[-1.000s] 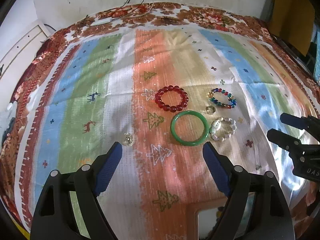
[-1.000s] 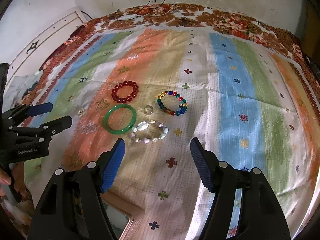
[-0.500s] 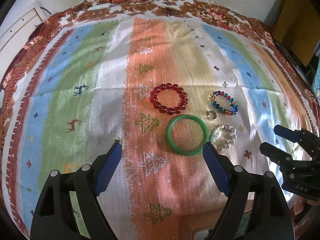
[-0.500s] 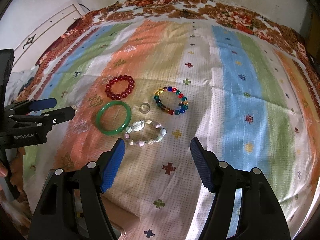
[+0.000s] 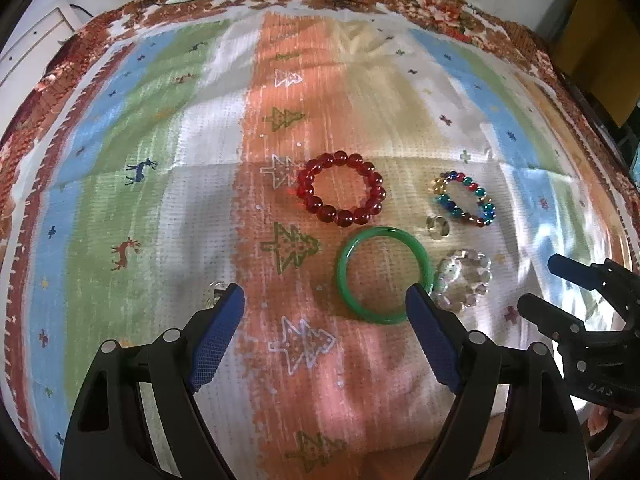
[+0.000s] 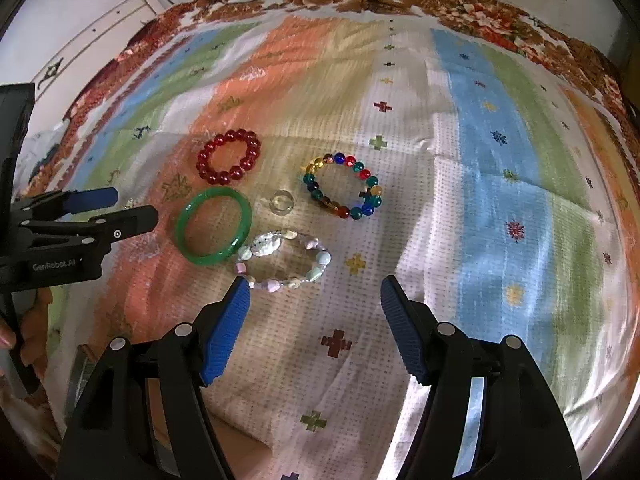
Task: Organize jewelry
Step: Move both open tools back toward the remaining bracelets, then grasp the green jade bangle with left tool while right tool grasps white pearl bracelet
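Jewelry lies on a striped cloth (image 5: 200,184): a red bead bracelet (image 5: 342,193) (image 6: 229,157), a green bangle (image 5: 384,275) (image 6: 214,225), a multicolour bead bracelet (image 5: 464,199) (image 6: 343,185), a pale stone bracelet (image 5: 462,280) (image 6: 284,258) and a clear ring (image 5: 437,227) (image 6: 281,201). A small clear piece (image 5: 212,294) peeks out by my left gripper's left fingertip. My left gripper (image 5: 324,300) is open and empty, just short of the bangle. My right gripper (image 6: 316,292) is open and empty, just short of the pale bracelet.
The cloth (image 6: 500,184) has a brown floral border (image 5: 400,0) at its far edge. A white cabinet (image 6: 92,44) stands at the back left. A wooden box edge (image 6: 86,364) shows at the lower left of the right wrist view.
Both grippers have moved forward and lower toward the jewelry, which now looms larger. Both stay open. No jewelry has moved.
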`<state>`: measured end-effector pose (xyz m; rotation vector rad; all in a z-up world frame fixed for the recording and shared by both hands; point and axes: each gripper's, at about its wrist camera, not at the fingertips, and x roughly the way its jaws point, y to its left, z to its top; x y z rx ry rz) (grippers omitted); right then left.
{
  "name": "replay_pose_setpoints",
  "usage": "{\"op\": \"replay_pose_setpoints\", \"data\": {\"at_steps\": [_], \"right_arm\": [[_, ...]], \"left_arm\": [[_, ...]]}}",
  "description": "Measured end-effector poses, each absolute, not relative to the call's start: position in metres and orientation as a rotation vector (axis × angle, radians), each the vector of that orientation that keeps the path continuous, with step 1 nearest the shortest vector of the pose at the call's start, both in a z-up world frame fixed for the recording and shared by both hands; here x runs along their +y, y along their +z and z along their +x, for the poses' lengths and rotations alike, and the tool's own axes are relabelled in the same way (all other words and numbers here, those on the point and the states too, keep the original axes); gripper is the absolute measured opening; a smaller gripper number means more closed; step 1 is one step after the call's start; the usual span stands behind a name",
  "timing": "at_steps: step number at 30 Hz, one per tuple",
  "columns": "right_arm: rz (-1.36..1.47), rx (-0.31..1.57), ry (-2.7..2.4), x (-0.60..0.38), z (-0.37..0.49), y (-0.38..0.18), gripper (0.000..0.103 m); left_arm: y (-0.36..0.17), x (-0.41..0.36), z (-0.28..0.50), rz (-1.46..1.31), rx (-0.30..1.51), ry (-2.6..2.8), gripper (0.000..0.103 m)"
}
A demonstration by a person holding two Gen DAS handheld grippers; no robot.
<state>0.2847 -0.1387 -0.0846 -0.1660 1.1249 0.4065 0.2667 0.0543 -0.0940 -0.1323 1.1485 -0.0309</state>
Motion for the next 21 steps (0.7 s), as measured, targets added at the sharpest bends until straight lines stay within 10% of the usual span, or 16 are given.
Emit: {"op": "replay_pose_setpoints", "data": {"at_steps": [21], "right_arm": [[-0.192,1.188,0.393,-0.129,0.31,-0.115,0.068]], "left_arm": [[-0.124,0.049,0.295,-0.113,1.215,-0.057,0.081]]}}
